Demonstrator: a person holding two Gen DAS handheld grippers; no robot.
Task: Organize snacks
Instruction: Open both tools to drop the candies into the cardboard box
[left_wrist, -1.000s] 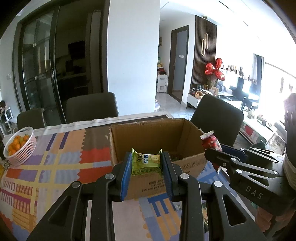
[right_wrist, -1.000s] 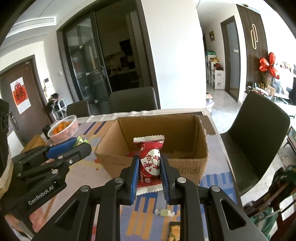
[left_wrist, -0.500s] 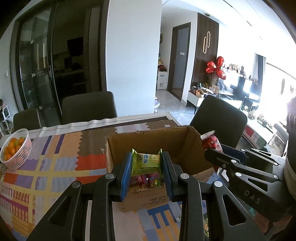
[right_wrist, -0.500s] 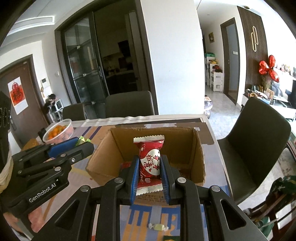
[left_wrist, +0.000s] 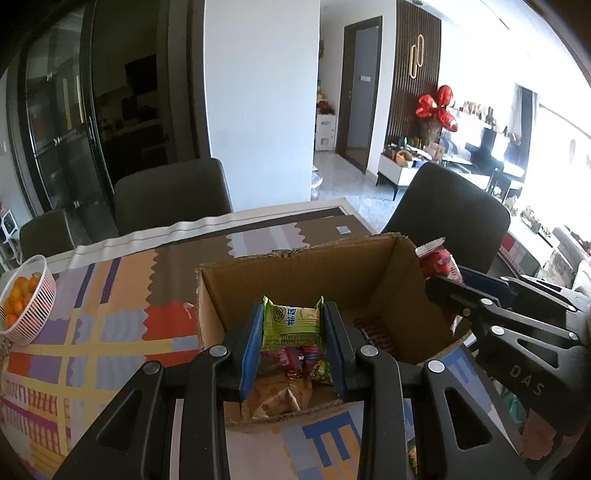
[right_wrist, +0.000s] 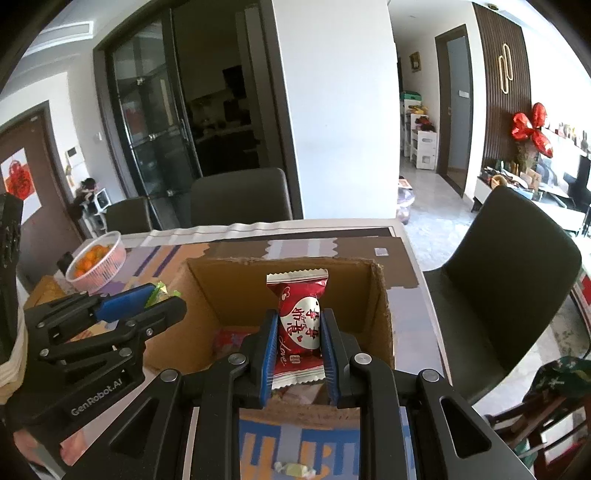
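Observation:
An open cardboard box (left_wrist: 369, 269) (right_wrist: 376, 295) stands on the patterned tablecloth, with several wrapped snacks (left_wrist: 295, 365) on its floor. My left gripper (left_wrist: 291, 321) is shut on a green snack packet (left_wrist: 291, 325) and hangs over the box's near left part. My right gripper (right_wrist: 298, 325) is shut on a red snack packet (right_wrist: 299, 325) with a white heart, held above the box's near edge. From the left wrist view, the right gripper (left_wrist: 447, 280) shows beside the box's right wall. The right wrist view has the left gripper (right_wrist: 162, 295) at the box's left wall.
A white basket of oranges (left_wrist: 26, 299) (right_wrist: 96, 258) sits at the table's far left. Dark chairs (left_wrist: 170, 195) (right_wrist: 509, 280) stand behind and to the right of the table. A small wrapped candy (right_wrist: 295, 469) lies on the cloth in front of the box.
Both grippers have moved forward with their packets, from in front of the box to over its opening. The box's inside and the snacks in it have come into view.

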